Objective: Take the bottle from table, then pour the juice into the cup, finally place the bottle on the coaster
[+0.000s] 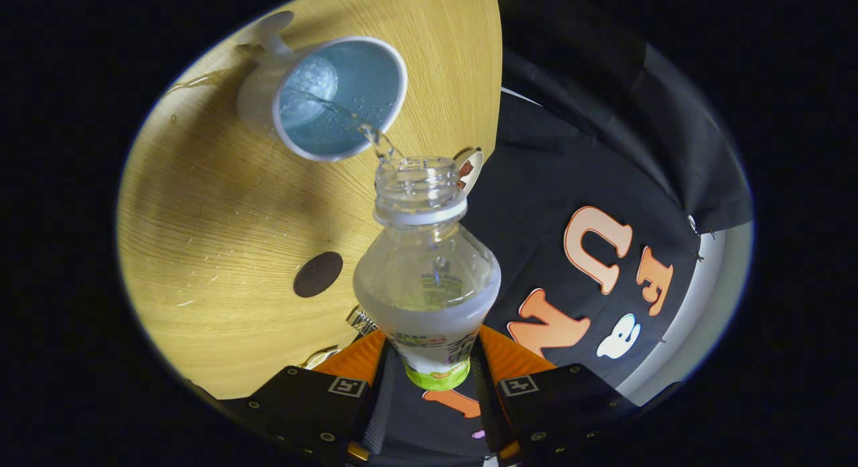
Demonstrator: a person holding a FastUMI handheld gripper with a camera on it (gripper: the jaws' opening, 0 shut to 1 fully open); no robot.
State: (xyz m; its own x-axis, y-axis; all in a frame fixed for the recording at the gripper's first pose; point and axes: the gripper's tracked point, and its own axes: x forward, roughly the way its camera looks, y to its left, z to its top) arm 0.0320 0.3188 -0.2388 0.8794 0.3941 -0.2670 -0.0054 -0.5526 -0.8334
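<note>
Gripper [429,376] clamps 1 tilted bottle [427,266], liquid streaming into 1 cup [348,95]; 1 coaster [318,274] nearby.

Fisheye along fingers [429,360], close over table [201,252]

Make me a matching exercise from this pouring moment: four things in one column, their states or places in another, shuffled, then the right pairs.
Things:
1. clear plastic bottle
2. white cup with blue inside
3. dark round coaster
4. tool

States:
A. lying bare on the wooden table
B. shut on the bottle's labelled body
C. tilted, uncapped, water streaming from its mouth
D. catching the stream, beyond the bottle's mouth

Pairs: 1-C, 2-D, 3-A, 4-B
</note>
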